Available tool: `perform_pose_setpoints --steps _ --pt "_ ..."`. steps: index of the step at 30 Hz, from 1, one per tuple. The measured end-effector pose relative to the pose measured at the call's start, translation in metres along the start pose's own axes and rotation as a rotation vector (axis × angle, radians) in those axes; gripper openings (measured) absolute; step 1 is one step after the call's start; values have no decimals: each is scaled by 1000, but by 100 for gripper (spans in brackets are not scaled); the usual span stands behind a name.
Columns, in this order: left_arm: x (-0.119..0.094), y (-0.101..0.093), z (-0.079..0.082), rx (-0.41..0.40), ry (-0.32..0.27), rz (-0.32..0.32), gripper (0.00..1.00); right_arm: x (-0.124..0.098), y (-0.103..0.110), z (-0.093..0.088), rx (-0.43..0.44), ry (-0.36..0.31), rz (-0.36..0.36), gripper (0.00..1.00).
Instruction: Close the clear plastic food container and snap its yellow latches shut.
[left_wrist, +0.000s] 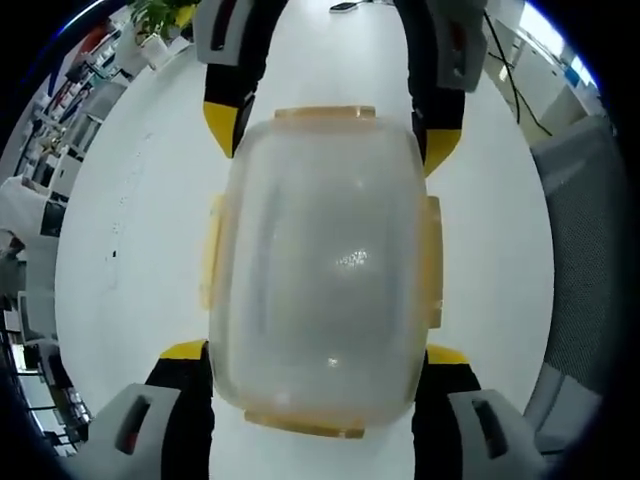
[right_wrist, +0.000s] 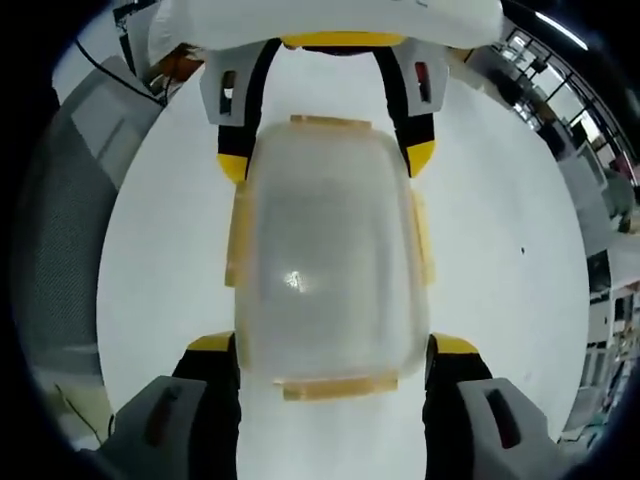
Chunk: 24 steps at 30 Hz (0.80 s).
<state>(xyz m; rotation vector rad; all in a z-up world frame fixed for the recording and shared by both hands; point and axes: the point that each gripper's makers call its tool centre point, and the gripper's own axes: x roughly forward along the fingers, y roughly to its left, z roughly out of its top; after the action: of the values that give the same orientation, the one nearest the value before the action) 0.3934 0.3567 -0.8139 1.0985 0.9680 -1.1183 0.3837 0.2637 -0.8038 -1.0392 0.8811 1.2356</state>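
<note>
The clear plastic container (left_wrist: 320, 270) lies on the white table (left_wrist: 130, 230) with its lid on, seen from above. Yellow latches show on its far end (left_wrist: 325, 113), near end (left_wrist: 305, 425) and both long sides (left_wrist: 210, 250); whether they are snapped down I cannot tell. My left gripper (left_wrist: 315, 352) has its yellow-tipped jaws against both sides of the near end. My right gripper (left_wrist: 330, 138) clasps the far end the same way. In the right gripper view, the container (right_wrist: 330, 260) sits between the right gripper (right_wrist: 332, 345) and the left gripper (right_wrist: 325, 160).
A grey chair (left_wrist: 590, 250) stands at the table's right edge, and also appears as the chair (right_wrist: 70, 200). Shelves (left_wrist: 60, 120) and a potted plant (left_wrist: 155, 20) lie beyond the far left edge. A person's white sleeve (right_wrist: 330, 20) hangs above the left gripper.
</note>
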Motion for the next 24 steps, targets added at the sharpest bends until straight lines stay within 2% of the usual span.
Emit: perform_pose_setpoints --steps 14,24 --pt "7 31 7 34 -24 -6 80 5 -29 -6 27 56 -12 73" --pt "10 54 13 17 -55 -8 80 7 -54 -11 19 73 3 73"
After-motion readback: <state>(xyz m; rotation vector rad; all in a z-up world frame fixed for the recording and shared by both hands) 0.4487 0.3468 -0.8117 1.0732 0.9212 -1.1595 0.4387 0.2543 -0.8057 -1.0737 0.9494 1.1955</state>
